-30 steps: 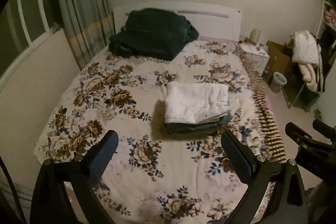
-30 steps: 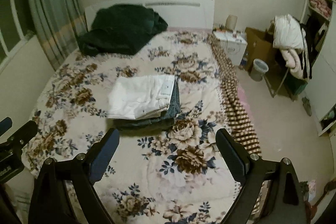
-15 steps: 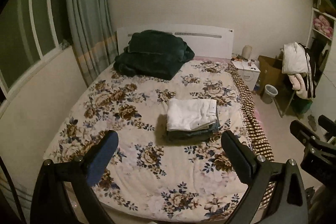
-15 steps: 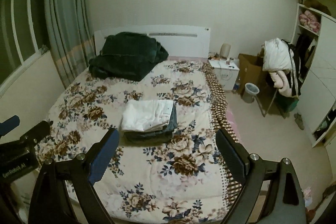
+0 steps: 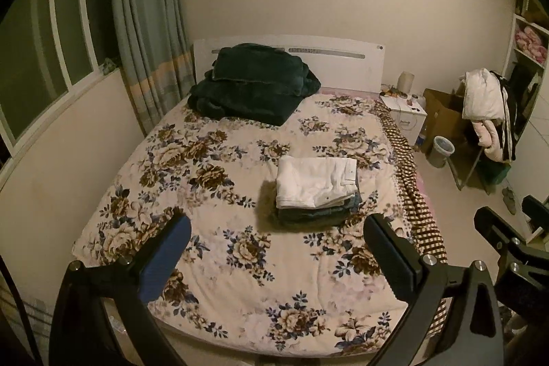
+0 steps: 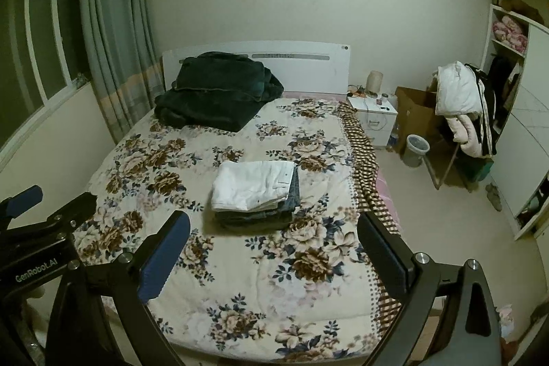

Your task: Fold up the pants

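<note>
A folded pair of white pants [image 5: 314, 182] lies on top of a stack of folded dark and denim pants [image 5: 315, 215] in the middle of the floral bed [image 5: 219, 263]. The stack also shows in the right wrist view [image 6: 255, 184]. My left gripper [image 5: 274, 249] is open and empty, held back above the foot of the bed, well short of the stack. My right gripper [image 6: 272, 249] is also open and empty, held at a similar distance. The left gripper's fingers [image 6: 51, 215] show at the left edge of the right wrist view.
A dark green blanket [image 5: 250, 88] is piled against the white headboard [image 5: 343, 64]. Curtains [image 5: 147, 23] and a window are on the left. Right of the bed stand a nightstand [image 6: 374, 115], a bin [image 6: 417, 150], a cardboard box and a rack with clothes [image 6: 463, 105].
Both grippers have pulled back and up from the bed, so the stack looks smaller and farther away. The folded stack has not moved. Both stay open.
</note>
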The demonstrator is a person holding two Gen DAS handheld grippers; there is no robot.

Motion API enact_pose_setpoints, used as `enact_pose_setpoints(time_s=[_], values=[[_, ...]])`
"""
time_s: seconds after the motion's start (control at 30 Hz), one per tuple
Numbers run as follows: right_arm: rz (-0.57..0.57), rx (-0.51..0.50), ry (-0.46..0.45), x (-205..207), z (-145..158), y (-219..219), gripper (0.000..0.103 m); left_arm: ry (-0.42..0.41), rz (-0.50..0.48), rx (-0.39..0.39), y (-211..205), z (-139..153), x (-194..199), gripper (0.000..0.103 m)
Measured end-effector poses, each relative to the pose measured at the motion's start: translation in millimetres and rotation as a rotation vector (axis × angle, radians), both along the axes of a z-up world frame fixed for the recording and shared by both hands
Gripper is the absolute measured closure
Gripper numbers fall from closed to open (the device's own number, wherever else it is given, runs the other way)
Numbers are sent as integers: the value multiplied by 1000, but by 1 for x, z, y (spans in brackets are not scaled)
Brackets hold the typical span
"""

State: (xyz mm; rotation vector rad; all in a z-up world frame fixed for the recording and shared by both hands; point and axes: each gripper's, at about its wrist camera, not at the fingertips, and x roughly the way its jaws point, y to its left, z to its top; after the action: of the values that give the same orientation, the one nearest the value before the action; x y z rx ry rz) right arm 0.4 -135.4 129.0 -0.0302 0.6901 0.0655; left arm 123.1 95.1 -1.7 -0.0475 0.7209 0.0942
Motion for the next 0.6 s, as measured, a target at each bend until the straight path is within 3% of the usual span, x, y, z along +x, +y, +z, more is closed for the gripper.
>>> enact_pose_setpoints(time_s=[0.6], values=[[-21, 1, 42, 45, -14, 2, 3, 2, -15, 20, -2, -1, 13, 0]])
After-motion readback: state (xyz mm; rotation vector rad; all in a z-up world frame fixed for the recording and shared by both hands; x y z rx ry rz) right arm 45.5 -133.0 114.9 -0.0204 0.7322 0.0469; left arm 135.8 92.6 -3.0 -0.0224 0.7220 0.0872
